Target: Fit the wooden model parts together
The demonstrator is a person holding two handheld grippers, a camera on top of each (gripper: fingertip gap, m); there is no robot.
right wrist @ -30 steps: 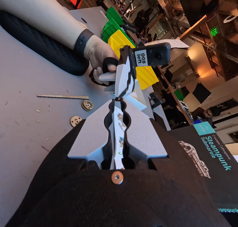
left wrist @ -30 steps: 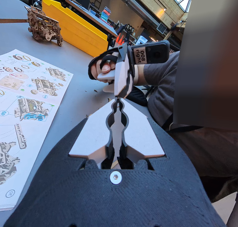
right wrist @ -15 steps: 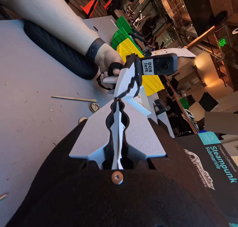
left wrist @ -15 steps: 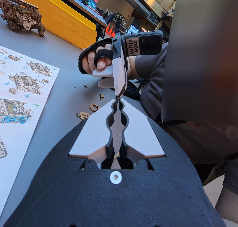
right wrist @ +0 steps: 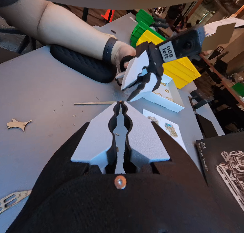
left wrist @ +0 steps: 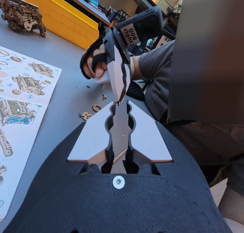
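Left tool (left wrist: 120, 101) spread apart, nothing between the fingers, hovering low over the grey surface (left wrist: 63, 52). Right tool (right wrist: 120, 101) pressed nearly together at the tips, pinching a tiny wooden piece (right wrist: 120, 101), too small to make out the shape. Both tools tip to tip, the little piece sitting right at the left tool's mouth, touching or not hard to say.

Loose wooden parts scattered just beside the tips: a round slotted disc (left wrist: 86, 116) and a ring-shaped bit (left wrist: 97, 107) lying flat, plus a thin wooden strip (right wrist: 93, 102) and a star-shaped offcut (right wrist: 18, 124) off to the side. Finished wooden model (left wrist: 22, 15) parked well apart at the far edge, instruction sheet (left wrist: 26, 94) flat nearby. Yellow bin (left wrist: 63, 18) behind, black box (right wrist: 224, 167) near the right tool, black wrist pad (right wrist: 81, 64) under the forearm.
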